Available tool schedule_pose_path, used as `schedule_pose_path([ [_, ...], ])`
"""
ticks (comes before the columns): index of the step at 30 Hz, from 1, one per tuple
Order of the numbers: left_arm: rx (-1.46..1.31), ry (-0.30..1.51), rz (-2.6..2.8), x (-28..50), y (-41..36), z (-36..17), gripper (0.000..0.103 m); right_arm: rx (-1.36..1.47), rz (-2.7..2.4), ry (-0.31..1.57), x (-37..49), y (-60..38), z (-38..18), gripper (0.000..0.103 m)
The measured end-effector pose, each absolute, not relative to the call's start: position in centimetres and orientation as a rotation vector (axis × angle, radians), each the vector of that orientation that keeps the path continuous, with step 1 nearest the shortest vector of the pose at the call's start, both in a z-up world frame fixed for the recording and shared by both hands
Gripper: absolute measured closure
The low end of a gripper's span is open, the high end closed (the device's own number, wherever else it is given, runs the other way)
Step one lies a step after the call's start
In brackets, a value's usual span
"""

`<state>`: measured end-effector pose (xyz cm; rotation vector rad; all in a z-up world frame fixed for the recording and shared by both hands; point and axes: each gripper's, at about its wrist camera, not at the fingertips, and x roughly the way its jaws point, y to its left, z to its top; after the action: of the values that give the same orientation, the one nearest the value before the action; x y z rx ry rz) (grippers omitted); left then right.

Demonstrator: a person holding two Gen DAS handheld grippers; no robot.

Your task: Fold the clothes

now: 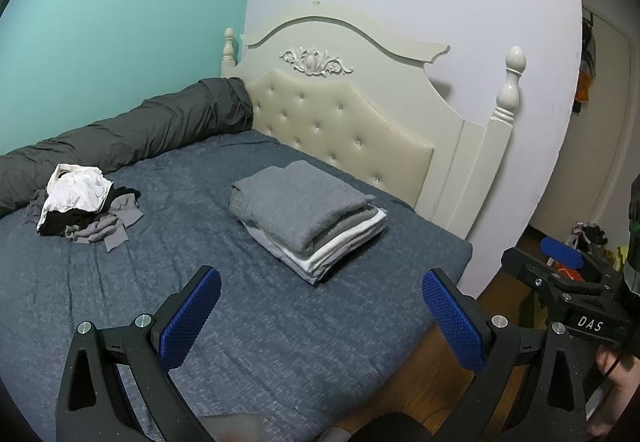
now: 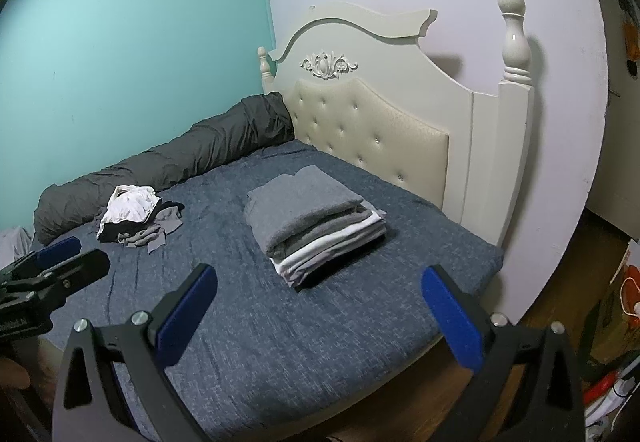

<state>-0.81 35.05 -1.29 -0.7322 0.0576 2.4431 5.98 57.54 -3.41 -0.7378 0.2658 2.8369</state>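
Observation:
A neat stack of folded clothes [image 1: 310,219] [image 2: 316,228], grey on top with white and grey layers below, rests on the blue bed [image 1: 200,282] [image 2: 280,322] near the headboard. A loose pile of unfolded clothes [image 1: 86,207] [image 2: 138,215], white, black and grey, lies to the far left by the dark bolster. My left gripper [image 1: 320,318] hovers open above the bed's near side, empty. My right gripper [image 2: 320,314] also hangs open and empty over the bed's near edge. Each gripper shows at the other view's side, the right gripper [image 1: 560,262] and the left gripper [image 2: 60,254].
A long dark grey bolster [image 1: 120,137] [image 2: 180,157] runs along the teal wall. The cream tufted headboard [image 1: 344,121] [image 2: 372,129] with tall posts stands behind the stack. Wooden floor [image 1: 492,290] and clutter [image 2: 616,322] lie to the right of the bed.

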Motion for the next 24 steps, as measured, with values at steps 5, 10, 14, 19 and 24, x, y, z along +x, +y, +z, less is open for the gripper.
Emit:
schedule_pose_path([
  [5, -0.738, 0.07, 2.451, -0.78, 34.73, -1.54, 0.0, -0.744, 2.831, 0.254, 6.03, 57.69, -3.72, 0.001],
  [10, -0.738, 0.079, 2.457, -0.77, 34.58, -1.66, 0.0, -0.754, 2.831, 0.246, 6.03, 57.7, -3.96, 0.001],
  [14, -0.744, 0.076, 2.453, -0.89, 34.53, -1.73, 0.0, -0.752, 2.83, 0.244, 6.1, 57.63, -4.06, 0.001],
  [19, -0.743, 0.077, 2.458, -0.97, 34.37, -1.8, 0.0, -0.751, 2.831, 0.237, 6.15, 57.49, -4.08, 0.001],
  [24, -0.737, 0.076, 2.462, -0.87, 34.22, -1.79, 0.0, -0.752, 2.832, 0.235, 6.28, 57.35, -4.14, 0.001],
])
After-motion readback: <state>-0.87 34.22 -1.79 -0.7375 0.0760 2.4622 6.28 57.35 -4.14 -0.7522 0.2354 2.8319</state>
